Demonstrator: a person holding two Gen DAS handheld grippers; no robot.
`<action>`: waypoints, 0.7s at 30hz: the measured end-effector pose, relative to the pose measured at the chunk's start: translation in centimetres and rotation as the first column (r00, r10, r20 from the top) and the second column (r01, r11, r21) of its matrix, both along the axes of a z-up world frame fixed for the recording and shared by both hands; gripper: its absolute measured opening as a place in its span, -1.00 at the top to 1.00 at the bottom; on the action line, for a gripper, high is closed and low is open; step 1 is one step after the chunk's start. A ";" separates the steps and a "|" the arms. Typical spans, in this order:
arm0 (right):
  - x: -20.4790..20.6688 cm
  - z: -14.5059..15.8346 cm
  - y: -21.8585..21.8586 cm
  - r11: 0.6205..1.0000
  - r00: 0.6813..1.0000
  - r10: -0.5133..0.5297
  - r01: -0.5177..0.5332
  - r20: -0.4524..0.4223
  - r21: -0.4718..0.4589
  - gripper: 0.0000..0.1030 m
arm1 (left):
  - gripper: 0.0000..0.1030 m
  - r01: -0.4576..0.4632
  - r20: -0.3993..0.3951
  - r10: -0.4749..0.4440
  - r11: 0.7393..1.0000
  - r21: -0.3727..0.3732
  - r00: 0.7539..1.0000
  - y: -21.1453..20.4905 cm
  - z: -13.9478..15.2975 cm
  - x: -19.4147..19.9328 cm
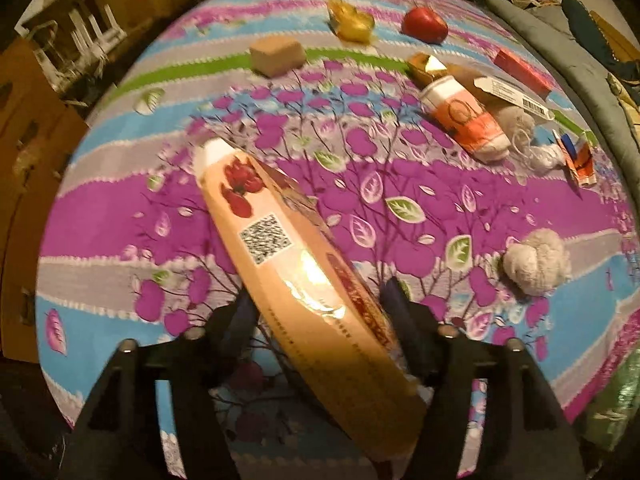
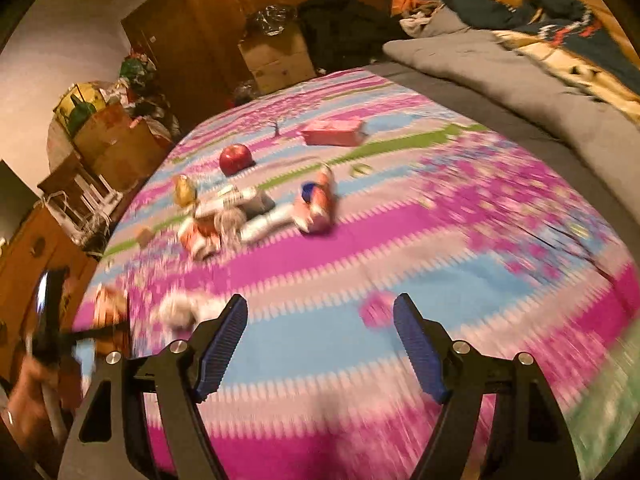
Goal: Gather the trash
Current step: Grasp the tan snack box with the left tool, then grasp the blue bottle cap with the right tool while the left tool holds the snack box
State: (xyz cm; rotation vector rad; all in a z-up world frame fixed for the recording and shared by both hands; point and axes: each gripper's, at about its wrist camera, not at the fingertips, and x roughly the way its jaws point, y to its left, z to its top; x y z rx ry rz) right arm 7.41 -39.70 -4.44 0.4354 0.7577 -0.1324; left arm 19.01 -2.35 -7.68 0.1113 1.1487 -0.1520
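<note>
The right wrist view is smeared with blur, so the small litter at far left is hard to name. The right gripper hangs open above bare bedspread. The left gripper clamps a long peach carton, its near end cut off. A paper ball lies right, near the edge.
</note>
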 end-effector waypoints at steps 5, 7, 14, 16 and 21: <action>9.8 -3.4 -0.4 0.999 1.000 -0.005 0.006 -0.030 0.041 -0.29 | -0.26 -0.006 0.038 0.005 1.000 0.026 0.999 -0.4 -0.9 -0.9; 11.9 -3.3 -0.5 0.999 0.999 -0.041 0.041 -0.008 0.031 -0.17 | -0.26 0.004 0.055 -0.006 0.999 0.038 0.998 -0.5 -1.0 -1.5; 20.2 -0.7 0.4 0.985 0.992 0.130 -0.127 0.011 -0.117 -0.06 | -0.27 0.015 0.069 -0.017 0.999 0.028 0.997 -0.6 -1.4 -1.5; 22.1 -1.8 -0.8 0.983 0.995 0.088 -0.093 -0.042 -0.160 -0.08 | -0.28 0.016 0.067 -0.017 1.000 0.021 0.998 -0.5 -1.4 -1.4; 22.3 -5.8 -3.7 0.998 0.981 0.010 -0.022 -0.192 -0.057 -0.14 | -0.28 0.016 0.064 -0.016 1.000 -0.002 0.998 -0.2 -1.4 -1.4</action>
